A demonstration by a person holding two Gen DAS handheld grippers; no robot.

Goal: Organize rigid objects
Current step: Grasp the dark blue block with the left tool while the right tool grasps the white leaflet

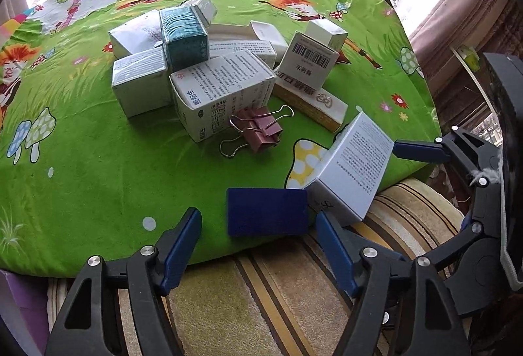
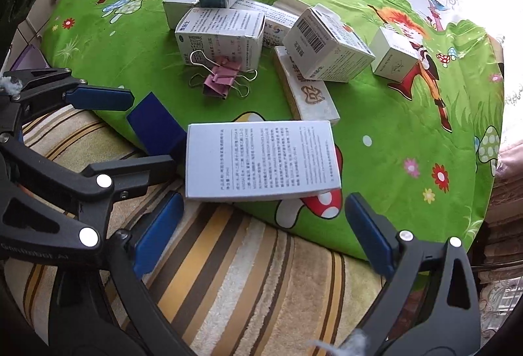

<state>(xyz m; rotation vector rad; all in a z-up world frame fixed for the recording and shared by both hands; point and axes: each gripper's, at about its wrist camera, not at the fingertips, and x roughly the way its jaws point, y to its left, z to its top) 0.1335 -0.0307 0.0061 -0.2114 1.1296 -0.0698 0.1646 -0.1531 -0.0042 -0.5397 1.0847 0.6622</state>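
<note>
A pile of small cardboard boxes lies on the green cartoon cloth, with a teal box on top and pink binder clips in front. A white printed box lies tilted at the cloth's near edge; it also shows in the right wrist view. My left gripper is open, and the white box sits just beyond its right finger. My right gripper is open, with the white box just ahead between its fingers, untouched. The right gripper's fingers reach the box from the right.
A striped beige cushion lies under both grippers in front of the cloth. A long yellow-edged box lies beside the pile. A small white box stands apart at the right. Curtains and a window are behind.
</note>
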